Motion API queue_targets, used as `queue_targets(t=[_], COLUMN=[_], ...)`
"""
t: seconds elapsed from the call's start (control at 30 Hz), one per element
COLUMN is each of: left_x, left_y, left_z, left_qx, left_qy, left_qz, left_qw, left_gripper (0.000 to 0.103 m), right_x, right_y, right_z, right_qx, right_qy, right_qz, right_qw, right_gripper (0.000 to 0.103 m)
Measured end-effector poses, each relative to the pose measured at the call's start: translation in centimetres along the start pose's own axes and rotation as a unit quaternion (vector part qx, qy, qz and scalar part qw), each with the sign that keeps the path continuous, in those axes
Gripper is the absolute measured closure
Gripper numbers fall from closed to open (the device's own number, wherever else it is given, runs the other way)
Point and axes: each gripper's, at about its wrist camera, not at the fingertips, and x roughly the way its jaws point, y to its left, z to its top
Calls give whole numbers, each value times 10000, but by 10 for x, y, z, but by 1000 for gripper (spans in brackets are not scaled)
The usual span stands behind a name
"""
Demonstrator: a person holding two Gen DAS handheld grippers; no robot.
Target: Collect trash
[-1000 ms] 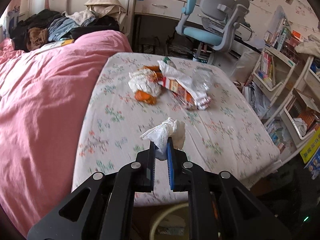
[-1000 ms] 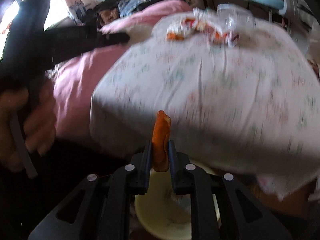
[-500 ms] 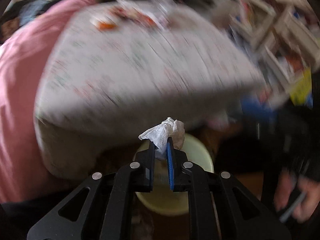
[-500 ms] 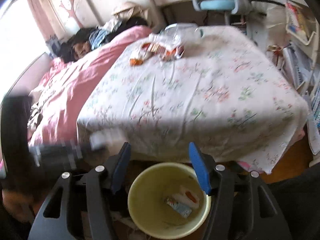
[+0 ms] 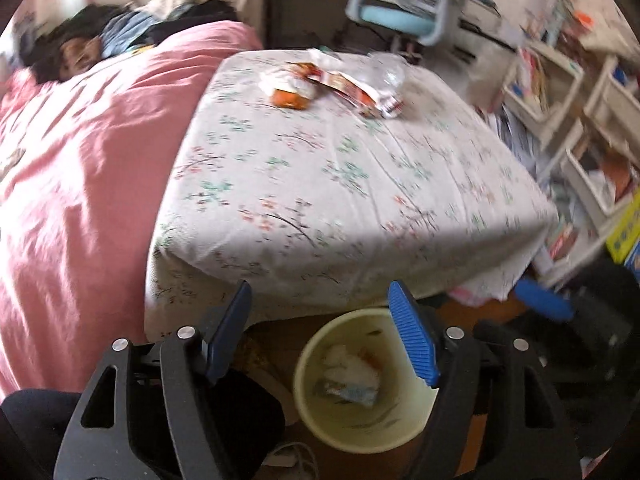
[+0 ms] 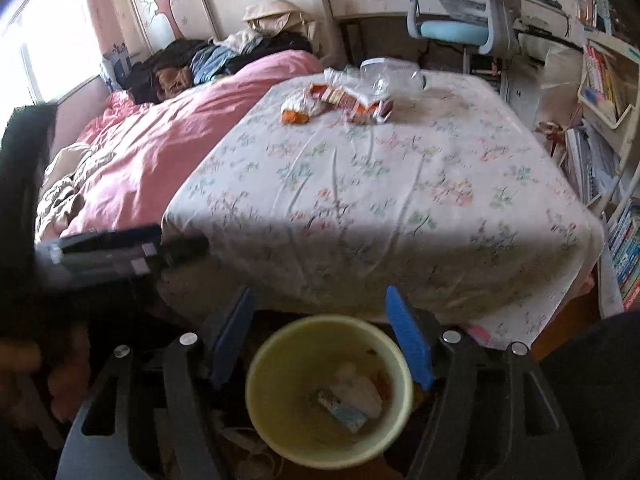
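Observation:
A pale yellow bin [image 5: 304,364] [image 6: 256,372] stands on the floor at the foot of the bed. A white tissue [image 5: 348,364], a small wrapper [image 6: 344,408] and an orange scrap lie in it. My left gripper [image 5: 320,300] hangs above the bin, its jaws opening with nothing between them. My right gripper [image 6: 320,308] is over the bin too, jaws opening and empty. More trash lies far up the floral sheet [image 6: 360,184]: snack wrappers [image 5: 344,84] [image 6: 340,100], an orange peel [image 5: 288,98] and a clear plastic bottle [image 6: 392,74]. In the right wrist view the left gripper's body [image 6: 120,256] shows blurred at left.
A pink duvet [image 5: 80,160] covers the bed's left half, with piled clothes [image 6: 224,56] at its head. A blue desk chair [image 6: 452,28] and a desk stand beyond the bed. Crowded bookshelves [image 5: 580,120] line the right side. A hand [image 6: 24,356] shows at lower left.
The left gripper swung from over the bed to above the bin and let go of the white tissue. The right gripper dropped its orange peel, opened, and tilted up toward the bed.

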Motion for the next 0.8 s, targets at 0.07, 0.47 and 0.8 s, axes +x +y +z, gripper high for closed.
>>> queue_targets(t=[0.07,0.47,0.8], left_x=[-1,3,22], left_y=[5,47,88], left_z=[2,39,102], left_qx=[-120,-1189,-1939], left_qy=[-60,-845,-936], left_qz=[-22,594,592], left_qw=[9999,9875,9747], left_gripper=[34,22,22], right_x=[0,-1,14], right_y=[3,12,-22], right_z=[2,77,141], right_qx=[-9,-469,-267], right_qy=[-28,-646,-1149], right_qz=[50,436,392], right_qw=[10000,9959,9922], right_gripper=[37,31,30])
